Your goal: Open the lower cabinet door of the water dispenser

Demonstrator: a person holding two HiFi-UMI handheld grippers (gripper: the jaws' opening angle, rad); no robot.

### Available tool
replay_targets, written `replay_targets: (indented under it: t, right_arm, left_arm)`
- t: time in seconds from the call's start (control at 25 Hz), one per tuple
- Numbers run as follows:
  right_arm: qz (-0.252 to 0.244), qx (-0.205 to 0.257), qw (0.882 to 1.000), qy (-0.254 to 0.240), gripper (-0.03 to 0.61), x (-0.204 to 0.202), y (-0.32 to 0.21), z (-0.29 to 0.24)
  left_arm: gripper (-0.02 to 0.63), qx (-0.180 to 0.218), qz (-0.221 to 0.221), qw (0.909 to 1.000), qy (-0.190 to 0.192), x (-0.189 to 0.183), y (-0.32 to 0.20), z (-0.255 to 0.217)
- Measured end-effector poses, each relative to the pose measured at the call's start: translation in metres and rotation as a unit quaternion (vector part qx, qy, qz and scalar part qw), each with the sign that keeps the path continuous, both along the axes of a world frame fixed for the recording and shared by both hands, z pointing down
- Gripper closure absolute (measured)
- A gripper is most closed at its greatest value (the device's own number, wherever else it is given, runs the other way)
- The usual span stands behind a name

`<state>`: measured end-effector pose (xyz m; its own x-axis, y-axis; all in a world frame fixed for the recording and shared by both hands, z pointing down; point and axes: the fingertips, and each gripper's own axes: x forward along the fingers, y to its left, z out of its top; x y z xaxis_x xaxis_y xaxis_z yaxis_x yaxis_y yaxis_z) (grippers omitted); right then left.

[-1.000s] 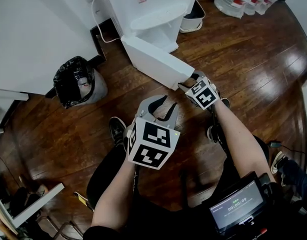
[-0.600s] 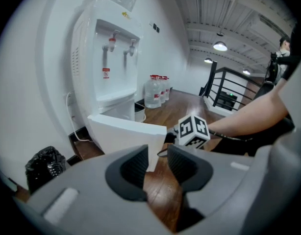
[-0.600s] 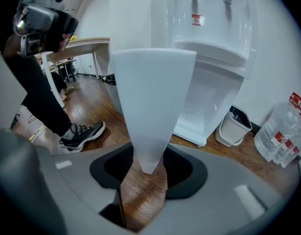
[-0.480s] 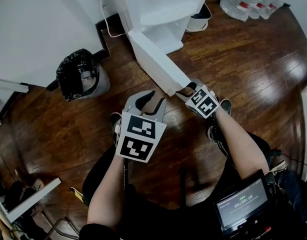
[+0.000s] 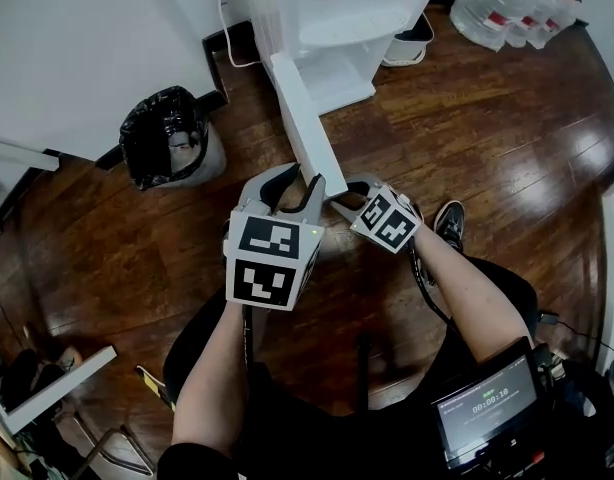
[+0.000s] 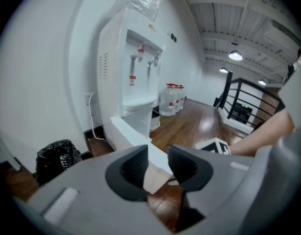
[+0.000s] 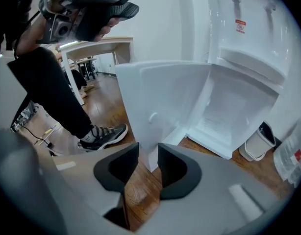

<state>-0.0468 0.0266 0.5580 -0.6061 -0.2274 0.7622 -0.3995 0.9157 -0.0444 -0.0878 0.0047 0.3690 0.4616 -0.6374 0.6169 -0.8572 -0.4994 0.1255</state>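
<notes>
Door (image 5: pixel 305 133) stands swung well out from its cabinet, with its free end right at both grippers. The right gripper (image 7: pixel 148 151) has just been closing its jaws and pinches the door's free edge near the lower corner, which fills the narrow gap. The left gripper (image 6: pixel 158 153) is not clamped: its jaws stand apart with the door's end corner between them, clear of one pad. To finish well, I judge the pull should follow the arc round the hinge, not a straight line, with the grip square so the thin panel is not twisted. The left jaws need room from the right gripper just beside them. Farther off, the hinge side meets the dispenser (image 5: pixel 337 28); a hard tug could shift it.
</notes>
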Motion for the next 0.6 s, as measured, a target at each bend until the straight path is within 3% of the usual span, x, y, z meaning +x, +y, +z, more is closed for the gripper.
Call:
replay_targets:
  t: [0.16,0.36,0.6]
  right_arm:
    - [-0.006,-0.009,1.0,-0.015,0.46,-0.019,0.008,0.0]
    - [-0.03,-0.008,0.999,-0.022,0.471,-0.048,0.014,-0.003]
    - [-0.04,-0.005,0.999,-0.033,0.482,-0.079,0.018,-0.005]
  left_arm:
    - [0.471,-0.004,-0.058,0.9976,0.037,-0.021,-0.005,-0.008]
    - [0.471,-0.026,-0.123,0.9881,0.089,-0.056,-0.006,-0.006]
    - [0.471,-0.016,-0.128,0.9886,0.078,-0.072,-0.005,-0.012]
